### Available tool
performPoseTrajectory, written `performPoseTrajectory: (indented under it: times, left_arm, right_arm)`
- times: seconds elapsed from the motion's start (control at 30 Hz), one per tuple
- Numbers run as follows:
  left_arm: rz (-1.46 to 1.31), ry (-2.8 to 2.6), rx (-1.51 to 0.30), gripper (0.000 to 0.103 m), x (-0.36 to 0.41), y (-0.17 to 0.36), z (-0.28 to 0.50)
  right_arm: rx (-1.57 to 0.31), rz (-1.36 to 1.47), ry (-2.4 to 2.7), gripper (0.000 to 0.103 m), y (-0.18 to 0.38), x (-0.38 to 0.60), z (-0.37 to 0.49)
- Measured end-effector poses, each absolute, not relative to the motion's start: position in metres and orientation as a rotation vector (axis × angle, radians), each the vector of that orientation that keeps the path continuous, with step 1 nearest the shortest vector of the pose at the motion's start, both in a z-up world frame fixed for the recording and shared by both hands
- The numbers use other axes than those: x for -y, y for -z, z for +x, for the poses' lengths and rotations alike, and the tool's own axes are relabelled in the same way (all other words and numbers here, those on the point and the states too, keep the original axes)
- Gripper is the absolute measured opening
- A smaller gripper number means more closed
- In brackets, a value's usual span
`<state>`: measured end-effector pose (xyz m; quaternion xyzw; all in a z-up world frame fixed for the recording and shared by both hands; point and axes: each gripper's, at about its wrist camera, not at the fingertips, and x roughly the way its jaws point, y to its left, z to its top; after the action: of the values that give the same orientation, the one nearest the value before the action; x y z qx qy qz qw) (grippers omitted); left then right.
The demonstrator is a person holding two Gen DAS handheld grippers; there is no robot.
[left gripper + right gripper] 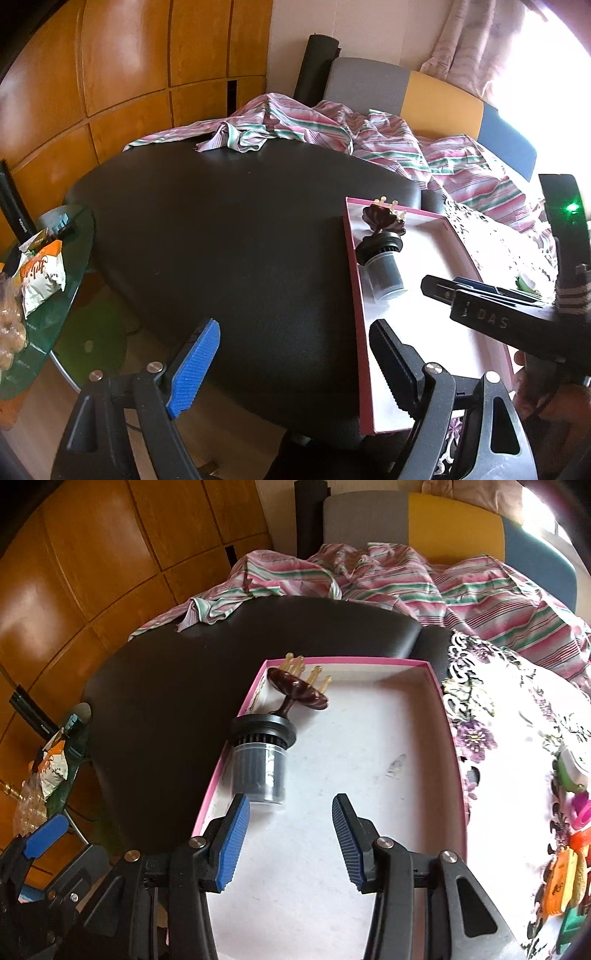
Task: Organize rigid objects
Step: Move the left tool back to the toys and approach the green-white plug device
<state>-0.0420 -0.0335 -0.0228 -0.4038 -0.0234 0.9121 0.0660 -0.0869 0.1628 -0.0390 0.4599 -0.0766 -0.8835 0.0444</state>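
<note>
Setting is judged to be a home, most likely a living or bed-sitting room. Walls are panelled in warm orange-brown wood [122, 74]. A striped pink-and-green garment [303, 122] is left crumpled against a grey, yellow and blue upholstered backrest [424, 88]. A floral cloth [517, 716] is spread at the right. A glass side table [51, 295] bears snack packets [40, 277]. Daylight is admitted past a pale curtain [480, 37].
</note>
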Motion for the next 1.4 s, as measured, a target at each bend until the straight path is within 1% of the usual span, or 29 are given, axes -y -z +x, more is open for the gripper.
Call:
performPoseTrajectory:
  times: [0.27,0.5,0.87,0.97,1.1,1.17,1.23,1.3,1.4]
  left_arm:
    - [-1.204,-2.736,0.026,0.084,0.021,0.020,-0.040]
    - [-1.199,-2.705,-0.007,0.084,0.011,0.019,-0.040]
    - [-1.175,-2.577,-0.022,0.084,-0.023,0.015,-0.042]
    - [-1.142,-2.519,-0.052,0.084,-0.042,0.009,-0.042]
    - [-1.095,-2.454,-0.108,0.084,-0.072,0.001,-0.041]
    - [-1.075,-2.419,-0.145,0.084,-0.093,-0.003,-0.042]
    - [-1.072,-2.382,-0.166,0.084,-0.110,-0.004,-0.043]
    - [-1.082,-2.325,-0.164,0.084,-0.133,-0.005,-0.047]
    - [-1.099,-2.239,-0.167,0.084,-0.171,-0.004,-0.054]
  right_arm:
    - [0.230,1.368,2.748,0.047,0.026,-0.183,-0.074]
    - [0.268,1.341,2.828,0.047,0.012,-0.225,-0.059]
    - [0.382,1.362,3.090,0.047,-0.005,-0.353,-0.023]
    - [0.482,1.356,3.201,0.047,-0.006,-0.398,-0.008]
    - [0.688,1.346,3.346,0.047,0.002,-0.458,0.017]
    - [0.851,1.332,3.392,0.047,0.014,-0.483,0.033]
    - [1.040,1.388,3.367,0.047,0.024,-0.502,0.043]
    - [1.162,1.340,3.350,0.047,0.024,-0.514,0.052]
    - [1.188,1.304,3.350,0.047,0.021,-0.516,0.057]
